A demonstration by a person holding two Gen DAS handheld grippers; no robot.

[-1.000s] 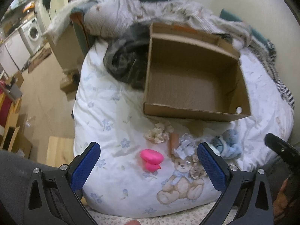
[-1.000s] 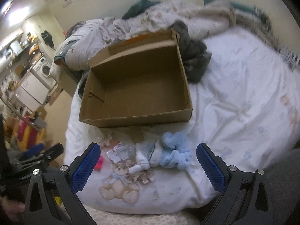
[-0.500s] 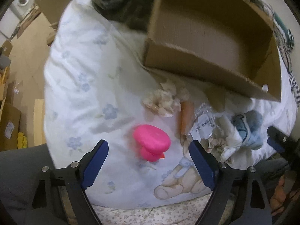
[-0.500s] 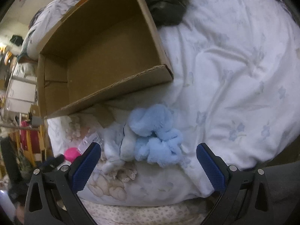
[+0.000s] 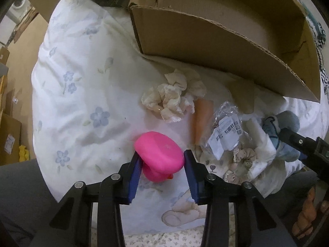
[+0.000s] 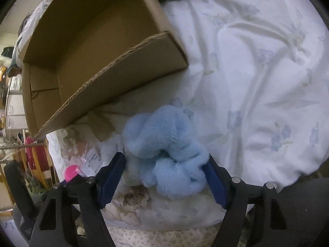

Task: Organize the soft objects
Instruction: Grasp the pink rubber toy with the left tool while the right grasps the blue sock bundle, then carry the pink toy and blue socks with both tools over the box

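So both grabbers are down on the bed right now, one toy each. The left hand-held gripper has just been closing and its blue pads sit on either side of the pink squishy toy; they look like they're touching it, though I can't swear they're squeezing yet. That toy lies on the flowered sheet, near the crumpled tissue wad and a clear plastic packet.

The right hand-held gripper has also been closing, jaws still fairly wide, with the fluffy blue plush bulging between them and pressing against both pads. The plush rests on the bed just in front of the open cardboard box, close to its near corner. A white soft item sits right beside the plush, partly hidden.
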